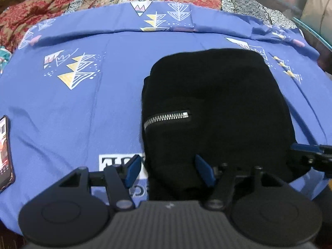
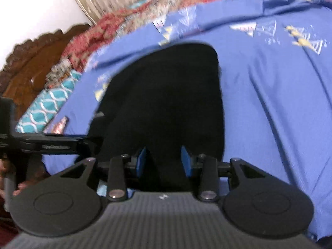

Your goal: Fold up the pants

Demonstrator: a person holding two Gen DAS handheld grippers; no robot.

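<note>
Two claws spread | left claw (image 1: 169, 171), right claw (image 2: 164, 161) over near edge of folded pants (image 1: 215, 112) | blue sheet (image 1: 83, 108) beneath

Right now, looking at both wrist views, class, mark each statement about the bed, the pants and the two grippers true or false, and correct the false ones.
1. The black pants lie in a folded bundle on the blue sheet. True.
2. A silver zipper shows on the pants. True.
3. The left gripper is shut on the pants. False: its jaws stand apart, gripping nothing.
4. The right gripper is open. True.
5. A phone lies on top of the pants. False: it lies on the sheet at the left edge, apart from them.
</note>
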